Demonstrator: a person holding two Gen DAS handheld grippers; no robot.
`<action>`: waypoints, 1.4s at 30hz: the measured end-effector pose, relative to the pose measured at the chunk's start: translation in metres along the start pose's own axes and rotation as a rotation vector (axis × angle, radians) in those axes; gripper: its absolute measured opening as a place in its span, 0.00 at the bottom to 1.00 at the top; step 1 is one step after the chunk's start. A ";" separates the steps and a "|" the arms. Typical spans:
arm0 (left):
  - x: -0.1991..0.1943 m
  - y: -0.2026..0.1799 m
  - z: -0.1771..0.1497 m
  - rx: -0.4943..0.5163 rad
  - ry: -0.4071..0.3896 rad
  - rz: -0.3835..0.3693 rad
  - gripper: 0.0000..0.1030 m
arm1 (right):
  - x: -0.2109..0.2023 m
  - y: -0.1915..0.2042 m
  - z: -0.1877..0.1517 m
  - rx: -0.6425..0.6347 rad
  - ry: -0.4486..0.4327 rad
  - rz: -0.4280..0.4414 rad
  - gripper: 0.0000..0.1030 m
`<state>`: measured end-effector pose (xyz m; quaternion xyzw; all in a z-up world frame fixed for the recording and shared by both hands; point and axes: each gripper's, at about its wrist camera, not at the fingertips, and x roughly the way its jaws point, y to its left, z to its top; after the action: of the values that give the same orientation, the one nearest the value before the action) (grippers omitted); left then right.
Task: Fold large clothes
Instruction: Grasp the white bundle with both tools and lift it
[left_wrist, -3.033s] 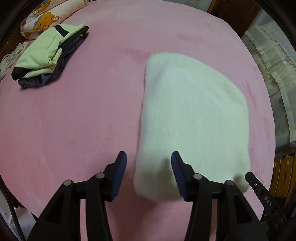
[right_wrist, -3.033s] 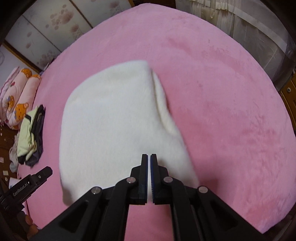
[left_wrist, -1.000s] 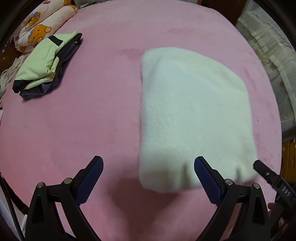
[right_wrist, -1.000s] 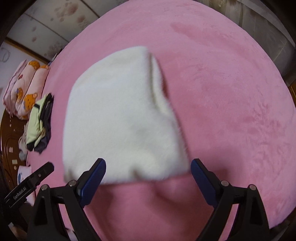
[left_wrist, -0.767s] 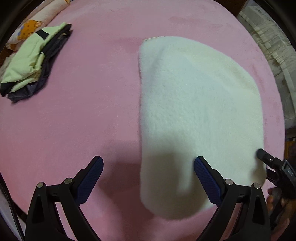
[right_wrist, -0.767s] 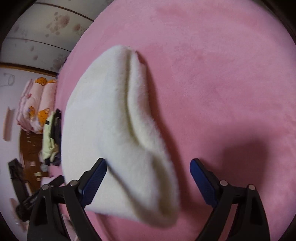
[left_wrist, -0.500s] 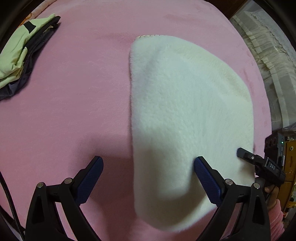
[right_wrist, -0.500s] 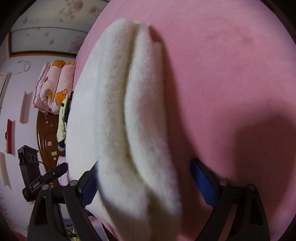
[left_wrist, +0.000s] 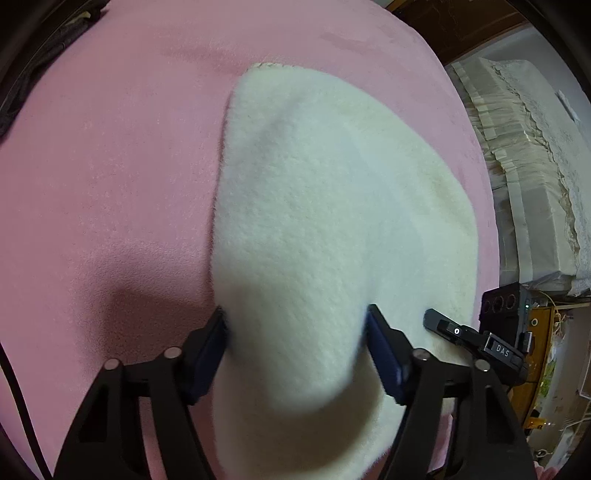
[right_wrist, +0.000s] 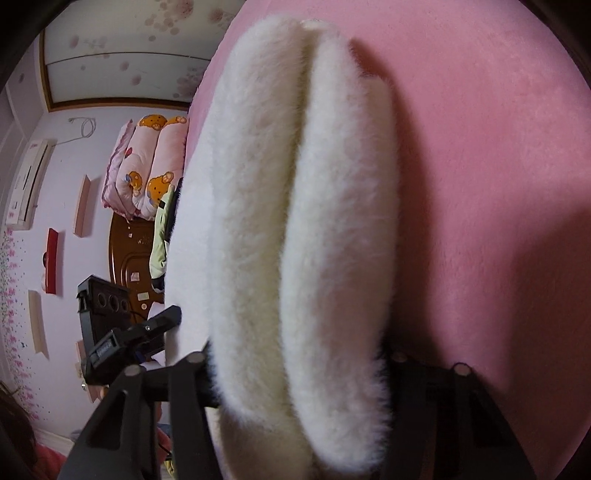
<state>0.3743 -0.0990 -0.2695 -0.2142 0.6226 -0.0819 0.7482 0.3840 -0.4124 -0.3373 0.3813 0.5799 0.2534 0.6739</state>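
A thick white fleece garment (left_wrist: 332, 203) lies folded on the pink bed cover (left_wrist: 110, 166). My left gripper (left_wrist: 295, 343) has its jaws closing on the near edge, and the fleece bunches between the blue pads. In the right wrist view the fleece (right_wrist: 295, 203) shows two stacked layers edge-on. My right gripper (right_wrist: 299, 369) is closing on both layers, which fill the gap and hide the pads. The right gripper (left_wrist: 476, 339) also appears at the fleece's right side in the left wrist view. The left gripper (right_wrist: 125, 339) shows at the left in the right wrist view.
Folded green and dark clothes (right_wrist: 160, 236) lie at the far end of the bed beside a bear-print quilt (right_wrist: 147, 166) and a wooden headboard (right_wrist: 129, 258). A white lace-covered surface (left_wrist: 535, 166) stands beyond the bed's right edge.
Both grippers came down onto the near edge of the fleece. Their jaws went from wide open to narrowed around the fabric, which now bunches between them.
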 end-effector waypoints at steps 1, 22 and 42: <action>-0.001 -0.004 -0.004 -0.001 -0.004 0.012 0.62 | -0.001 0.004 -0.001 -0.005 -0.012 -0.008 0.44; -0.097 -0.037 -0.020 -0.065 -0.095 0.047 0.43 | -0.050 0.141 -0.062 -0.398 -0.174 -0.234 0.35; -0.381 0.173 0.106 0.033 -0.416 0.190 0.42 | 0.123 0.417 -0.044 -0.548 -0.319 0.002 0.35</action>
<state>0.3711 0.2271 0.0133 -0.1547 0.4707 0.0246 0.8683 0.4074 -0.0641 -0.0744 0.2210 0.3766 0.3381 0.8337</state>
